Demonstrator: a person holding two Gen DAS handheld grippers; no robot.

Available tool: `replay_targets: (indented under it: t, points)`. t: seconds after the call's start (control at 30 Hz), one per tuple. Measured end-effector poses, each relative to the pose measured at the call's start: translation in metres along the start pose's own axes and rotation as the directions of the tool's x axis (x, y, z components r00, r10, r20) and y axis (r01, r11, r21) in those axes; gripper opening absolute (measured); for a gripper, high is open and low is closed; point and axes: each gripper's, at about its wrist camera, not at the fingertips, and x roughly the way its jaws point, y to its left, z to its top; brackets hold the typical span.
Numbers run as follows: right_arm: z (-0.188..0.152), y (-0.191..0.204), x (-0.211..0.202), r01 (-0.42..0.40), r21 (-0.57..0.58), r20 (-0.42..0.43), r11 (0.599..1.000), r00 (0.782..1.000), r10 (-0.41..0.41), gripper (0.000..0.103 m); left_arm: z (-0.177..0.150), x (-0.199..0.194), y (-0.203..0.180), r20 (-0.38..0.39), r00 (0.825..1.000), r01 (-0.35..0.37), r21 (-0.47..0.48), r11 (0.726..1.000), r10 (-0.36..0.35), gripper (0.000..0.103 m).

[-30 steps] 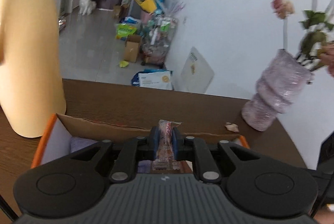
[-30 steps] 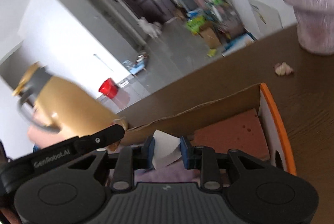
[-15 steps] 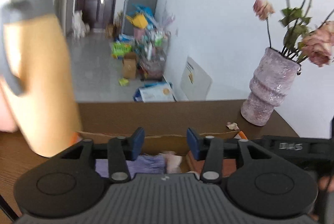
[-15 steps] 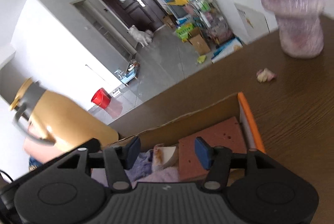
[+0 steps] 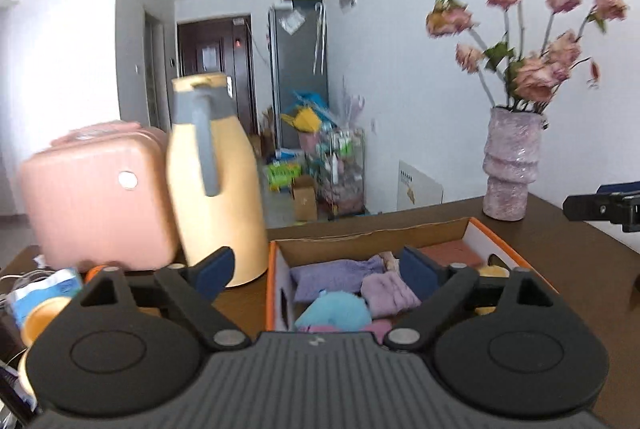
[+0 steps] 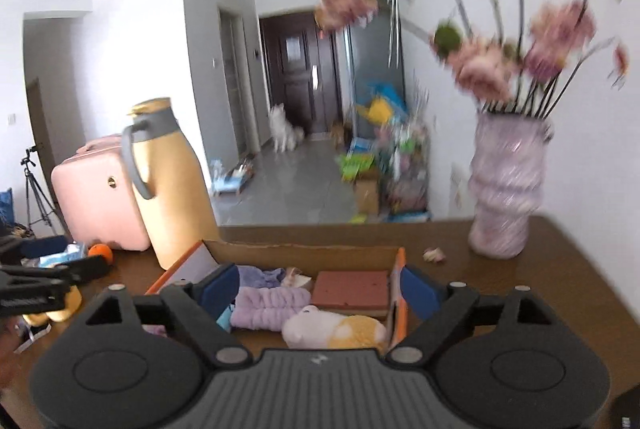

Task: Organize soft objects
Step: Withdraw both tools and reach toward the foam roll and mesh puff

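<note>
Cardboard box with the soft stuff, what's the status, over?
Left gripper and right gripper both opening, nothing between the jaws. Orange-rimmed cardboard box holds purple cloths, a blue plush. Yellow thermos jug beside box.

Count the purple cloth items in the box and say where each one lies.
2. A folded purple cloth lies at the far left of the box; a ribbed lilac towel lies in front of it, beside the plush toy. Others may be hidden.

Cardboard box (image 5: 372,235), wood-grain table (image 5: 580,269), fluffy cloth (image 6: 272,313)
</note>
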Motion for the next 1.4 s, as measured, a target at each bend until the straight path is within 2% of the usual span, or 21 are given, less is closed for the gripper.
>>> replay_targets:
  t: [0.07, 0.17, 0.23, 0.3, 0.53, 0.7, 0.83, 0.93, 1.07, 1.2, 1.4]
  points:
    - [-0.015, 0.008, -0.028, 0.031, -0.017, 0.076, 0.999, 0.997, -0.030, 0.087, -0.012, -0.028, 0.002, 0.035, 0.999, -0.009, 0.000, 1.000, 0.009, 0.100]
    - [-0.041, 0.018, -0.066, 0.072, -0.033, 0.179, 0.997, 0.982, -0.065, 0.091, -0.028, -0.067, 0.002, 0.090, 0.996, -0.025, -0.006, 1.000, 0.025, 0.101]
    - [-0.056, 0.025, -0.087, 0.094, -0.043, 0.211, 0.995, 0.974, -0.083, 0.091, -0.038, -0.089, 0.000, 0.119, 0.992, -0.052, 0.014, 0.999, 0.050, 0.102]
    - [-0.070, 0.032, -0.106, 0.102, -0.052, 0.222, 0.993, 0.971, -0.088, 0.091, -0.049, -0.110, -0.003, 0.154, 0.984, -0.092, 0.027, 0.995, 0.086, 0.103]
    - [-0.123, 0.060, -0.166, 0.116, -0.068, 0.260, 0.991, 0.961, -0.095, 0.097, -0.098, -0.175, -0.008, 0.212, 0.968, -0.144, 0.029, 0.989, 0.134, 0.103]
    - [-0.170, 0.079, -0.202, 0.117, -0.068, 0.252, 0.991, 0.963, -0.096, 0.097, -0.140, -0.218, 0.001, 0.175, 0.976, -0.116, -0.077, 0.990, 0.128, 0.103]
    - [-0.210, 0.088, -0.219, 0.120, -0.035, 0.216, 0.992, 0.970, -0.110, 0.097, -0.170, -0.245, 0.002, 0.168, 0.979, -0.097, -0.096, 0.991, 0.112, 0.103]
    - [-0.233, 0.092, -0.223, 0.100, -0.017, 0.167, 0.995, 0.981, -0.096, 0.097, -0.190, -0.255, 0.002, 0.167, 0.984, -0.043, -0.086, 0.995, 0.057, 0.103]
    - [-0.252, 0.101, -0.229, 0.123, -0.053, 0.149, 0.991, 0.982, -0.114, 0.097, -0.205, -0.251, -0.003, 0.143, 0.989, -0.029, -0.093, 0.995, 0.042, 0.103]
    - [-0.252, 0.099, -0.231, 0.146, -0.047, 0.151, 0.988, 0.979, -0.137, 0.097, -0.212, -0.249, -0.007, 0.122, 0.992, -0.012, -0.089, 0.996, 0.023, 0.103]
    - [-0.241, 0.093, -0.218, 0.134, -0.022, 0.141, 0.991, 0.981, -0.130, 0.097, -0.209, -0.242, -0.005, 0.111, 0.993, -0.017, -0.089, 0.996, 0.027, 0.103]
